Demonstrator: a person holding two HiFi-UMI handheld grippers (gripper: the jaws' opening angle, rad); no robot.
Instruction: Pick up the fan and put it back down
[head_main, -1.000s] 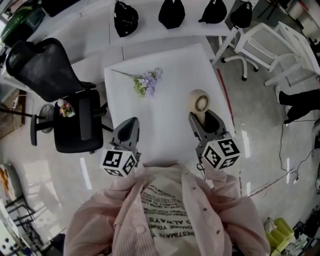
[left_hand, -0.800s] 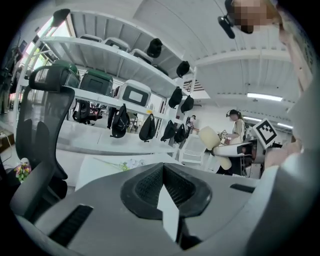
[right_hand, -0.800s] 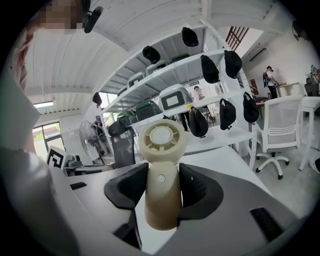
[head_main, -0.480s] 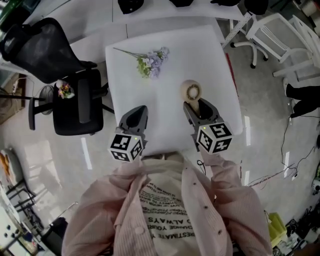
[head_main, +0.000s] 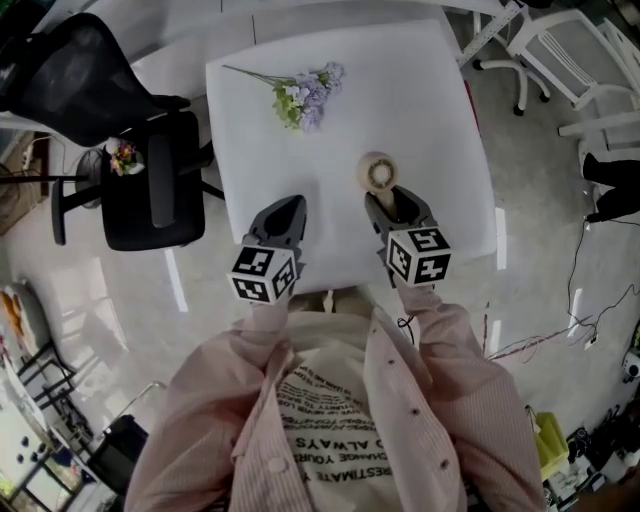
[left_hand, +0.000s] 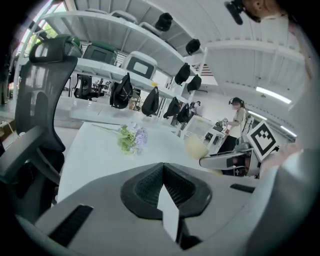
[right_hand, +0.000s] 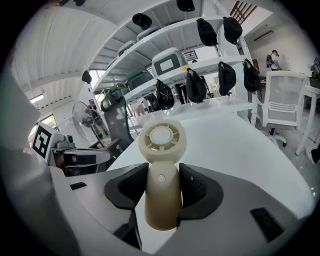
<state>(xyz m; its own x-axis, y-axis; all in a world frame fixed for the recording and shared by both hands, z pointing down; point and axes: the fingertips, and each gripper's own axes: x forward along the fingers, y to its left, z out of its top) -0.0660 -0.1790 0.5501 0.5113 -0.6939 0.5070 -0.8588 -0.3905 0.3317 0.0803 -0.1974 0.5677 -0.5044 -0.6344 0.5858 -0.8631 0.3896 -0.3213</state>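
The fan (right_hand: 161, 150) is a small cream hand-held one with a round head and a thick handle. My right gripper (right_hand: 162, 172) is shut on its handle, and the head sticks out past the fingertips over the white table (right_hand: 240, 145). In the head view the fan (head_main: 378, 174) lies just ahead of the right gripper (head_main: 392, 202), near the table's front right part. My left gripper (head_main: 285, 215) hovers beside it at the front edge. Its pads (left_hand: 150, 182) meet with nothing between them. Whether the fan touches the table I cannot tell.
A sprig of purple flowers (head_main: 305, 95) lies at the far side of the table (head_main: 420, 90). A black office chair (head_main: 150, 190) stands close to the table's left edge, and white chairs (head_main: 585, 55) stand off to the right. Shelves with black bags (right_hand: 195, 82) run behind the table.
Both grippers have come down toward the table, side by side. The fan has stayed in the right gripper throughout, and its head now sits lower over the tabletop.
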